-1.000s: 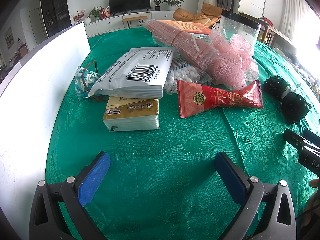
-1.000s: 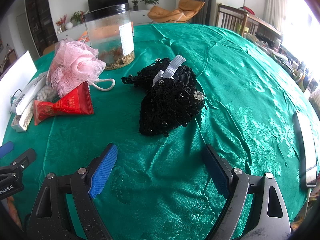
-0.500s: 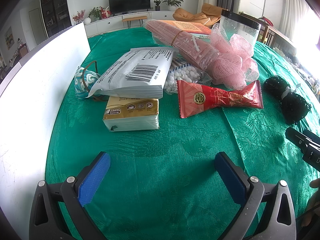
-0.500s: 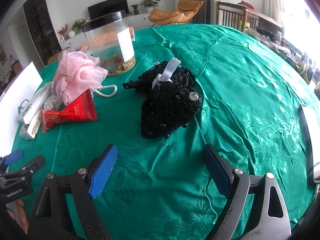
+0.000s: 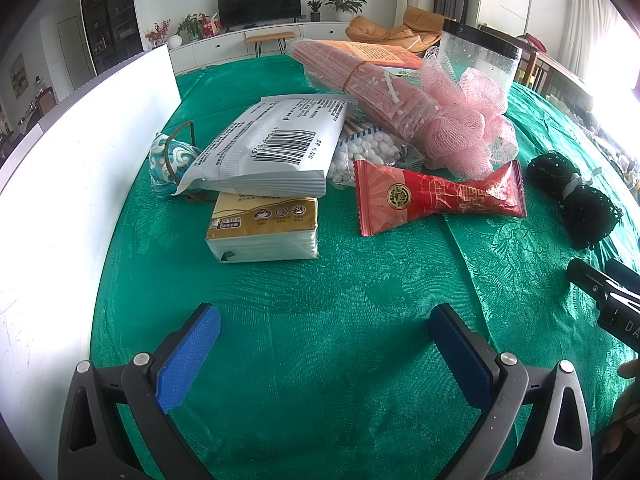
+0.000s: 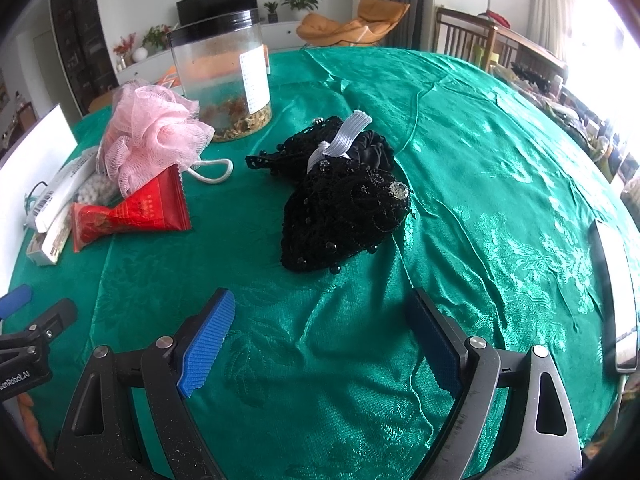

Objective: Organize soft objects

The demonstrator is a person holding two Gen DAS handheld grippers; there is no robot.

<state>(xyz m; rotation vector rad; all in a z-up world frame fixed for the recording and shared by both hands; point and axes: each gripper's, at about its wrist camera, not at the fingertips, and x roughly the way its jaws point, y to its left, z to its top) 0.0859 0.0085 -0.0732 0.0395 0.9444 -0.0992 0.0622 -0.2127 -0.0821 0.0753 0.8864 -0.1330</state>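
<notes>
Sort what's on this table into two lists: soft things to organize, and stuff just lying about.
Soft things: pink bath pouf, black lace bundle, tissue pack, white wipes pack.

Lying about: clear jar, red snack packet, white board.

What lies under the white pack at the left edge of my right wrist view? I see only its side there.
Observer: A tissue pack with a gold top. The white pack rests on its far end.
Operator: Is something hidden behind the white pack?
Observer: Yes, a teal pouch lies beside it, near the white board.
Operator: Is the left hand-held gripper free?
Observer: Yes. The left hand-held gripper is open, with only the green cloth between its jaws.
</notes>
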